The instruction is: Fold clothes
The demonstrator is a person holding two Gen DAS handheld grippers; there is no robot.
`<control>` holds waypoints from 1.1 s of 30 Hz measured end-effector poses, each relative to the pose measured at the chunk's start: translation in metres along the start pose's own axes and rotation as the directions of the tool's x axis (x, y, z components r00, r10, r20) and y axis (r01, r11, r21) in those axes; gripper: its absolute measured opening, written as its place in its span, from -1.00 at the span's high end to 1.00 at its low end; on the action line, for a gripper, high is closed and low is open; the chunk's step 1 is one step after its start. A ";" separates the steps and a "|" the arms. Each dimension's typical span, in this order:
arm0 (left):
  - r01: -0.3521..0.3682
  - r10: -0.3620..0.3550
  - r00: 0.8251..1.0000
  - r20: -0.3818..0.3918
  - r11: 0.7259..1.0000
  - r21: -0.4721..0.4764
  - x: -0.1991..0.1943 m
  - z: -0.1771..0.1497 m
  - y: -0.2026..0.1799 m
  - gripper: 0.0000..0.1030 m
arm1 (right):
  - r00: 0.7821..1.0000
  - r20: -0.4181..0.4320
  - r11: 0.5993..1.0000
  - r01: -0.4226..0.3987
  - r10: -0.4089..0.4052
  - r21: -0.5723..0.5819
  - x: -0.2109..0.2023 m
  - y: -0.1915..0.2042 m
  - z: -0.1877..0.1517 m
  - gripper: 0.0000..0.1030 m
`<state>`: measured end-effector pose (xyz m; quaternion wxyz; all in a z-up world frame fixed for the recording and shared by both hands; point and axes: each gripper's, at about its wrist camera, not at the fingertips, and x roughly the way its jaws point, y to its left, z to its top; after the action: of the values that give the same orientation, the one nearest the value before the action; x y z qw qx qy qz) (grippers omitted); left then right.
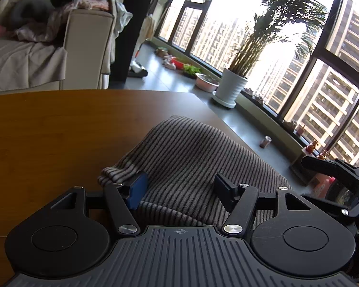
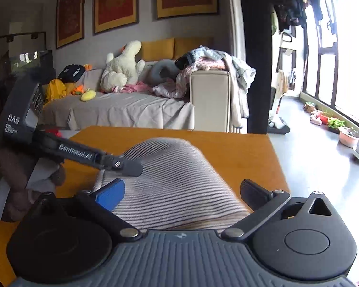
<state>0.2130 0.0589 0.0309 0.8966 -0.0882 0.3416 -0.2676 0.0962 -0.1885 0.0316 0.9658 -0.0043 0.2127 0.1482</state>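
Grey-and-black striped knit garment (image 1: 186, 157) bunched on brown wooden table (image 1: 47, 131), mid-fold seemingly; left gripper (image 1: 182, 189) and right gripper (image 2: 183, 192) both spread, ungrasping.

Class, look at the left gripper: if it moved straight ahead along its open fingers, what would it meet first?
Most likely the striped garment on the wooden table; it already lies between the left gripper fingers, though depth is hard to judge.

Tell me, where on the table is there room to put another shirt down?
The wooden table is bare left of the striped garment, right up to its far edge by the sofa. A narrower strip lies bare beyond the garment. It is crowded near you: the open left gripper and open right gripper both straddle the cloth.
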 end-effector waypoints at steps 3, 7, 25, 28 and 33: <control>0.000 0.000 1.000 0.000 1.000 0.001 0.001 0.000 0.000 -0.35 | 0.999 -0.018 0.993 0.030 -0.028 0.111 0.011 -0.024 0.002 -0.93; 0.001 -0.001 1.000 0.000 1.000 0.011 0.001 -0.001 -0.002 -0.37 | 0.990 -0.134 0.956 -0.009 0.050 0.292 0.048 -0.056 -0.014 -0.93; 0.006 -0.001 0.998 0.059 0.996 -0.090 -0.034 0.003 -0.002 -0.76 | 0.983 -0.129 0.924 -0.077 0.134 0.375 0.038 -0.048 -0.041 -0.30; 0.017 -0.005 0.997 0.078 0.988 -0.155 -0.054 -0.003 -0.005 -0.80 | 0.987 -0.120 0.938 -0.059 0.106 0.343 0.036 -0.048 -0.041 -0.37; -0.001 -0.002 1.000 -0.014 0.964 -0.265 -0.050 -0.032 0.003 -0.83 | 0.995 -0.049 0.951 -0.065 0.083 0.302 0.019 -0.055 -0.019 -0.63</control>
<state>0.1621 0.0898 0.0346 0.8744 -0.2055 0.3804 -0.2204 0.1201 -0.2367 0.0032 0.9421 0.1457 0.2619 0.1500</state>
